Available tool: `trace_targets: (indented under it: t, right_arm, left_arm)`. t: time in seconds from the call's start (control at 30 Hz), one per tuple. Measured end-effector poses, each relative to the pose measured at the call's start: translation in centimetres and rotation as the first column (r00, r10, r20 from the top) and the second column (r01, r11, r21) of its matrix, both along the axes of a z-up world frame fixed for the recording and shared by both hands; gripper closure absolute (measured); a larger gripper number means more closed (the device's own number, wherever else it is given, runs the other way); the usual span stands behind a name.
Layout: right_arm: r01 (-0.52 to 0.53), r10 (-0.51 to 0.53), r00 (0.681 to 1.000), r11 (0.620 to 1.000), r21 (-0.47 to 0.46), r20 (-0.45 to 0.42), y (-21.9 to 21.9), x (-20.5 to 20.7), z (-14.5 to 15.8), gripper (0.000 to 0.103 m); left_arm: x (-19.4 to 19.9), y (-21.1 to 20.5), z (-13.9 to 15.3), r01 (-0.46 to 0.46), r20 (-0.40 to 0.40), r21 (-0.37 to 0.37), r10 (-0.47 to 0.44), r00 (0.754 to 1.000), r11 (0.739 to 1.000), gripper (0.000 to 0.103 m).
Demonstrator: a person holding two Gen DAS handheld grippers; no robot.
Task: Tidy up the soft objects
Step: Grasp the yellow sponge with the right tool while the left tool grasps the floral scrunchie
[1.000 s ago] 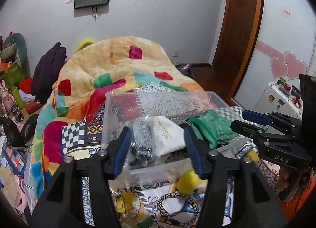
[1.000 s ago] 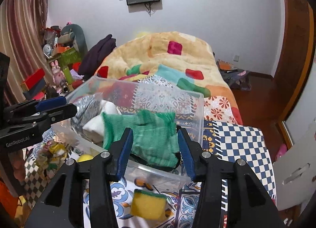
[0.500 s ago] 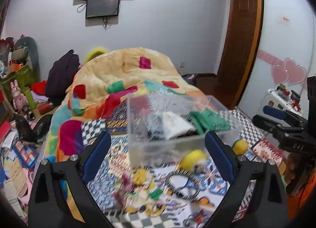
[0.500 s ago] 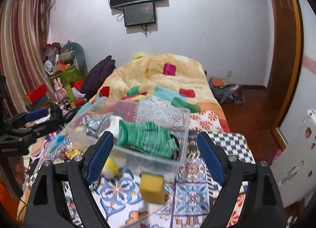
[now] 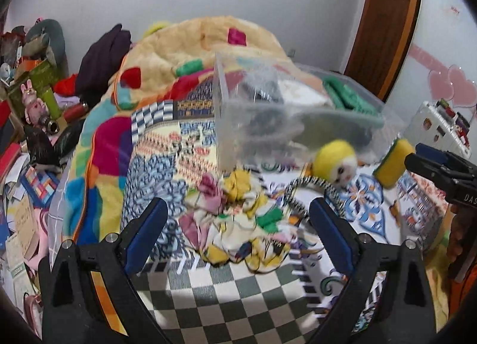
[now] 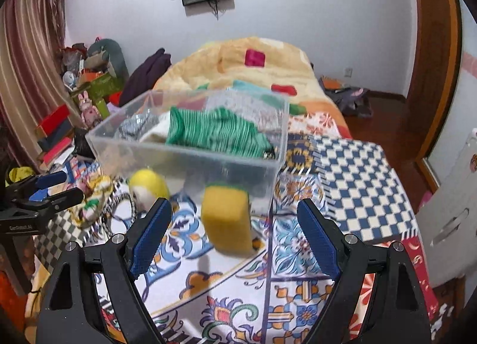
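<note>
Both grippers hang over the patterned bedspread (image 6: 301, 257), jaws spread wide and holding nothing. The right gripper (image 6: 235, 239) has the yellow sponge (image 6: 227, 218) dead ahead, lying between its blue fingers (image 6: 149, 236), in front of the clear bin (image 6: 190, 162) that holds the green knit (image 6: 214, 132). The sponge stands with its long side running away from the camera, so a straight push forward looks enough. The left gripper (image 5: 235, 239) frames the floral cloth bundle (image 5: 238, 224) instead, with the yellow plush (image 5: 335, 162) farther off to its right. For the sponge, the right hand is clearly nearer.
</note>
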State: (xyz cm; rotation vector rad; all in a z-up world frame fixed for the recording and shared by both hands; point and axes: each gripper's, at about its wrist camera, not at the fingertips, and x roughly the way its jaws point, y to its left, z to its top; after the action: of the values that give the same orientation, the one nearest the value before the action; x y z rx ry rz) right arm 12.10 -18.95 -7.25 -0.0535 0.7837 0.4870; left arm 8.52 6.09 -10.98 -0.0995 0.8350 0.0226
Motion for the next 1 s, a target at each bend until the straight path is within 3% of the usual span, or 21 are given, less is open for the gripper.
trace_targets:
  t: [0.07, 0.13, 0.33, 0.43, 0.5, 0.6, 0.83, 0.9, 1.0]
  right_arm:
    - [-0.001, 0.001, 1.0, 1.0, 0.002, -0.012, 0.1, 0.1, -0.4, 0.021]
    - [-0.007, 0.007, 1.0, 1.0, -0.002, -0.023, 0.3, 0.1, -0.6, 0.031]
    - [-0.028, 0.027, 0.998, 1.0, -0.004, -0.061, 0.8, 0.2, -1.4, 0.07]
    - [-0.028, 0.027, 0.999, 0.999, -0.015, -0.036, 0.9, -0.3, -1.1, 0.072]
    - [-0.035, 0.035, 0.999, 0.999, -0.015, -0.015, 1.0, -0.6, -0.6, 0.072]
    - [-0.041, 0.041, 0.999, 0.999, -0.014, 0.007, 1.1, -0.9, -0.1, 0.072]
    - [-0.041, 0.04, 0.998, 0.999, 0.009, 0.046, 0.8, -1.2, 1.4, 0.072]
    - [-0.042, 0.041, 0.997, 0.999, 0.018, 0.06, 0.7, -1.3, 1.9, 0.072]
    - [-0.048, 0.045, 0.996, 0.998, 0.029, 0.081, 0.8, -1.3, 2.7, 0.072]
  left_arm:
    - [0.0, -0.2, -0.5, -0.001, -0.014, 0.003, 0.001, 1.0, 1.0, 0.006]
    - [0.0, -0.2, -0.8, 0.004, -0.021, -0.003, -0.004, 1.0, 1.0, 0.006]
    - [0.3, -0.5, -1.4, 0.014, -0.038, 0.0, -0.014, 0.999, 1.0, 0.024]
    - [0.2, -0.4, -1.4, 0.016, -0.03, -0.006, -0.016, 0.999, 1.0, 0.036]
    - [0.1, -0.4, -1.3, 0.02, -0.028, -0.001, -0.02, 0.999, 1.0, 0.054]
    - [-0.1, -0.4, -1.1, 0.031, -0.026, -0.009, -0.031, 0.999, 0.999, 0.069]
    - [-1.3, -0.8, 0.6, 0.046, 0.039, 0.021, -0.047, 0.998, 0.999, 0.083]
    - [-1.6, -0.9, 1.3, 0.052, 0.061, 0.026, -0.054, 0.997, 0.998, 0.096]
    - [-1.9, -1.0, 2.6, 0.06, 0.094, 0.015, -0.061, 0.994, 0.998, 0.097]
